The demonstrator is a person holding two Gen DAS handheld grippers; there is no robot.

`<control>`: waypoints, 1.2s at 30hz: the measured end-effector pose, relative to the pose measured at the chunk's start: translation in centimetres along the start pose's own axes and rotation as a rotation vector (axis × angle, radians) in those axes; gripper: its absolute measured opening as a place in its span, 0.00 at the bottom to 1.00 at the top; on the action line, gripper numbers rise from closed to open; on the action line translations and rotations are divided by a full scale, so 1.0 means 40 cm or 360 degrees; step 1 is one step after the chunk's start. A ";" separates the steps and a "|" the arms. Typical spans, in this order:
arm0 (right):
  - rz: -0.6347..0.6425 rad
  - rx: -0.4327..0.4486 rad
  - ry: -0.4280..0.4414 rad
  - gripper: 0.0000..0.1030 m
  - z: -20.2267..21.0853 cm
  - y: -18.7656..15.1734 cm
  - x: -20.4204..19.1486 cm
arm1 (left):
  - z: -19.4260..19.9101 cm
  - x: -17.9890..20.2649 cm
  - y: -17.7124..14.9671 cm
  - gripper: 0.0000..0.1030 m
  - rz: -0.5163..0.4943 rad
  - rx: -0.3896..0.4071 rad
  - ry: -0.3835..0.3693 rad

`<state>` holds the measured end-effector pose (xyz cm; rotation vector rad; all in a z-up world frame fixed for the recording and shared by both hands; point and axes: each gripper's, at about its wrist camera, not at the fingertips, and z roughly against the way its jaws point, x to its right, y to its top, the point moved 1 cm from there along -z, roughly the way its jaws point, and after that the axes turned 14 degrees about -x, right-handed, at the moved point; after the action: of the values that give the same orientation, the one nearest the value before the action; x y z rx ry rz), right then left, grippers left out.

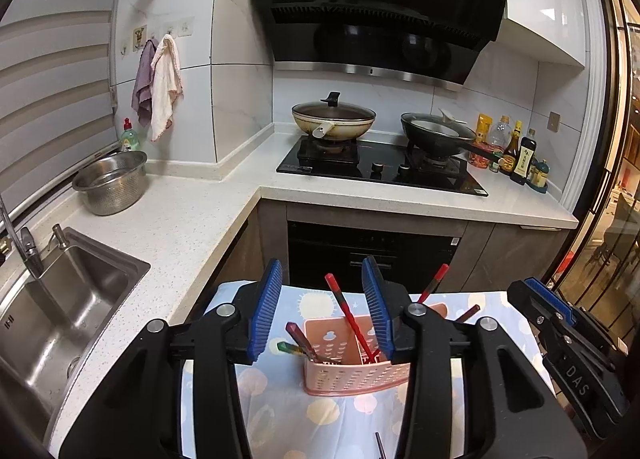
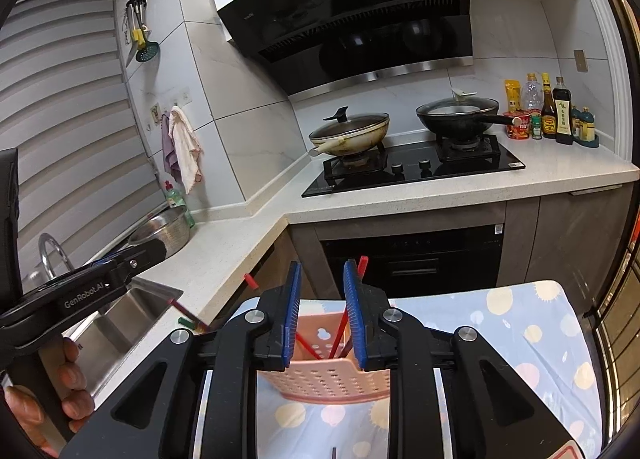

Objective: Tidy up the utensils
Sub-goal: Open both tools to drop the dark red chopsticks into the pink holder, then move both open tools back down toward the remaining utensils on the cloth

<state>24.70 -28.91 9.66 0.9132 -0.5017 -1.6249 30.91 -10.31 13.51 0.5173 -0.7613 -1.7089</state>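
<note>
A pink perforated utensil basket (image 1: 352, 373) stands on a blue patterned cloth (image 1: 280, 411); it also shows in the right wrist view (image 2: 328, 383). Several red and dark chopsticks (image 1: 350, 321) lean in it. My left gripper (image 1: 322, 291) is open and empty above the basket. My right gripper (image 2: 322, 283) is open and empty, with red chopsticks (image 2: 340, 329) showing between its blue pads. It also shows at the right edge of the left wrist view (image 1: 560, 323). One dark chopstick (image 1: 379, 445) lies on the cloth near me.
A steel sink (image 1: 68, 307) with a tap is at left, a steel colander (image 1: 112, 183) behind it. The hob (image 1: 380, 167) carries two lidded pans. Sauce bottles (image 1: 516, 151) stand at the counter's right end. An oven (image 1: 372, 255) sits under the counter.
</note>
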 end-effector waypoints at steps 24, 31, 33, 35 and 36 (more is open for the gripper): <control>-0.0055 -0.0399 -0.0036 0.22 0.165 -0.457 0.046 | 0.096 0.038 -0.414 0.49 -0.0098 -0.0269 -0.0043; -0.0033 -0.0585 -0.0070 0.22 0.166 -0.620 0.051 | 0.093 0.054 -0.583 0.54 -0.0141 -0.0438 -0.0043; -0.0029 -0.0627 -0.0081 0.22 0.166 -0.659 0.054 | 0.092 0.058 -0.630 0.54 -0.0153 -0.0493 -0.0053; -0.0034 -0.0675 -0.0085 0.22 0.163 -0.696 0.058 | 0.090 0.063 -0.675 0.59 -0.0154 -0.0548 -0.0070; -0.0038 -0.0696 -0.0084 0.22 0.163 -0.713 0.060 | 0.090 0.067 -0.698 0.61 -0.0161 -0.0571 -0.0074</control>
<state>1.75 -24.73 -8.17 0.5515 -0.1575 -1.6943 8.79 -7.84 -3.94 0.2716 -0.4508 -1.9055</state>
